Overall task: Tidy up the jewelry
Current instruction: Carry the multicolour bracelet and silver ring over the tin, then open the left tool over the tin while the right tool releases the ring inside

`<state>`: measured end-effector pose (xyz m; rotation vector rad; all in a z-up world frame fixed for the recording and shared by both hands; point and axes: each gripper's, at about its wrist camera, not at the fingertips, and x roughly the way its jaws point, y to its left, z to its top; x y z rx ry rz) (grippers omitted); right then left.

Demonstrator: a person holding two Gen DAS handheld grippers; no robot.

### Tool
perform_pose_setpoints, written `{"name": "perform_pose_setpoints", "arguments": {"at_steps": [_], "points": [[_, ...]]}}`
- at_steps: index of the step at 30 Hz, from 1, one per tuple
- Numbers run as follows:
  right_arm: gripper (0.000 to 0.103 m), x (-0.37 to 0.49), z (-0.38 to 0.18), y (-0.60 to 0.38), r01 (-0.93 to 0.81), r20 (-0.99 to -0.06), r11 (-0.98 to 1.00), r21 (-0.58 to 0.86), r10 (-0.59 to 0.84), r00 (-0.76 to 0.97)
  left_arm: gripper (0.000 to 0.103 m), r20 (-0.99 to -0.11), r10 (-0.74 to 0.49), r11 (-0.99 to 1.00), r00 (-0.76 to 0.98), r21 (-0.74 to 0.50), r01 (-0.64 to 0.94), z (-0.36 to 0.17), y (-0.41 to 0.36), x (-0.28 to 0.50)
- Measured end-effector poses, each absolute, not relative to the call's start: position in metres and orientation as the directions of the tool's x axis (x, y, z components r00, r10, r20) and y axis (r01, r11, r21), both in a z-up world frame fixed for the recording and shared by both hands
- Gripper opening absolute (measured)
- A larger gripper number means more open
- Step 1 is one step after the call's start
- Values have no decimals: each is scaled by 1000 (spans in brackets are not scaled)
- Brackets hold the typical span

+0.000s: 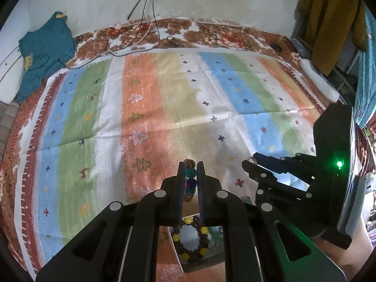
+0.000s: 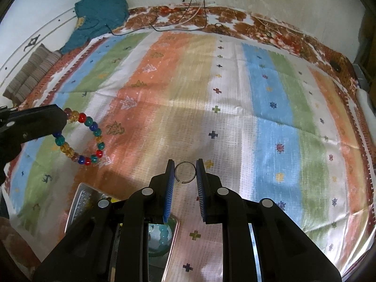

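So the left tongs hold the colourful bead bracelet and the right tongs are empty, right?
Not quite. The left tongs do hold the bracelet, but the right tongs are not empty: they grip a ring, as the right wrist view shows.

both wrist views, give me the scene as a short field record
surface: striped cloth spread over a bed
left gripper: shut on the multicolour bead bracelet, which hangs clear of the cloth
right gripper: shut on a thin silver ring, an open band with a gap
tray: metal, below the left gripper, holding a dark bead bracelet with yellow beads
second tray: below the right gripper, light blue beads inside
background: teal garment and cables by the wall
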<state>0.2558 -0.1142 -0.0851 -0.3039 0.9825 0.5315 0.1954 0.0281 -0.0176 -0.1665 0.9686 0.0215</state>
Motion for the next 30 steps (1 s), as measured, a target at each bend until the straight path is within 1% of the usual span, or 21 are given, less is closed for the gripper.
{"name": "perform_pose_setpoints", "arguments": {"at_steps": [14, 21, 25, 27, 29, 30], "points": [[19, 212, -60, -124, -600, -807, 800, 23, 369, 462, 9, -790, -71, 991, 608, -126, -48, -5, 10, 154], [19, 196, -58, -129, -620, -803, 784, 35, 391, 450, 9, -784, -80, 991, 616, -130, -36, -4, 7, 138], [19, 188, -59, -129, -628, -808, 778, 32, 390, 441, 10, -790, -109, 988, 603, -152, -21, -5, 6, 132], [21, 187, -59, -130, -630, -808, 776, 31, 391, 442, 11, -791, -100, 988, 604, -149, -31, -6, 7, 131], [34, 186, -58, -131, -630, -808, 776, 41, 397, 436, 13, -790, -97, 988, 605, -152, -40, -6, 10, 129], [36, 185, -58, -132, -627, -807, 778, 41, 396, 438, 15, -790, -93, 988, 606, -151, -46, -6, 11, 127]]}}
